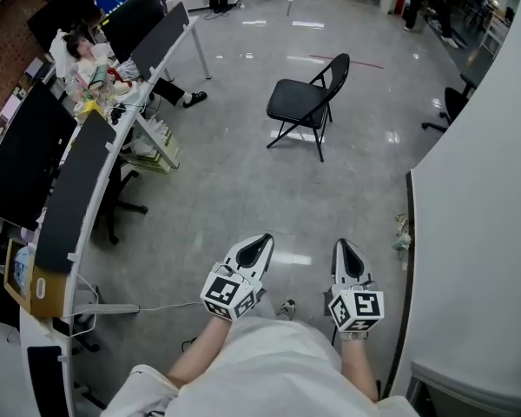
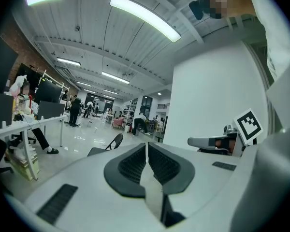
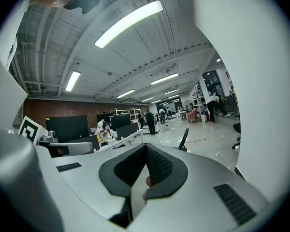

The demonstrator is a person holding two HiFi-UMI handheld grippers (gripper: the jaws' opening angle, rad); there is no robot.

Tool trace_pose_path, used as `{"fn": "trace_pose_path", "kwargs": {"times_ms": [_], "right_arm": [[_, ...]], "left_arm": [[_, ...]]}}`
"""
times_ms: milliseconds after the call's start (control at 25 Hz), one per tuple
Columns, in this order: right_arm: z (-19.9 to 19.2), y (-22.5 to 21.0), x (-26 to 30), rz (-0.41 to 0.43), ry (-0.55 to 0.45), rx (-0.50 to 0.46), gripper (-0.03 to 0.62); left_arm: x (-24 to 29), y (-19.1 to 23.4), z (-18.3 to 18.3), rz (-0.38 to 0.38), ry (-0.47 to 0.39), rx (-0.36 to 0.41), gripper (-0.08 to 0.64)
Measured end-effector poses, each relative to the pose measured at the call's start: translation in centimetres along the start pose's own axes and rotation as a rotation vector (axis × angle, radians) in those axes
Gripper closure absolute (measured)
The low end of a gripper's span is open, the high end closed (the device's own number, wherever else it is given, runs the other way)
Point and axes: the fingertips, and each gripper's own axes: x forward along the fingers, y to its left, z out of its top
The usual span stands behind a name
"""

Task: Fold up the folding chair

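Left gripper (image 1: 257, 248) and right gripper (image 1: 346, 252): white smooth shells, ribbed black pads, both pairs of jaws clenched tip to tip with nothing between them. The folding chair (image 1: 306, 102) stands unfolded well ahead of both sets of fingertips, roughly in line with the gap between them, and has a flat matte black seat, a curved black backrest and thin crossed tubular legs on the glossy grey floor (image 1: 234, 198). A smooth white wall (image 1: 478, 224) runs just right of the right fingers, and flat dark monitors (image 1: 26, 155) stand off to the left of the left fingers.
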Motion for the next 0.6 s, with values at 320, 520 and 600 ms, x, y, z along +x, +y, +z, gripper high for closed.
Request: {"fn": "trace_pose_path", "kwargs": {"times_ms": [320, 520, 600], "right_arm": [[0.1, -1.4, 1.4, -0.007, 0.025, -0.001, 0.588], [-0.4, -1.5, 4.6, -0.007, 0.041, -0.005, 0.588], [-0.6, -1.6, 6.3, -0.014, 0.048, -0.008, 0.588]], "left_arm": [[2.3, 0.2, 0.0, -0.014, 0.01, -0.006, 0.534], [4.3, 3.1, -0.3, -0.008, 0.017, -0.026, 0.534], [5.2, 4.6, -0.3, -0.009, 0.014, -0.031, 0.534]]}}
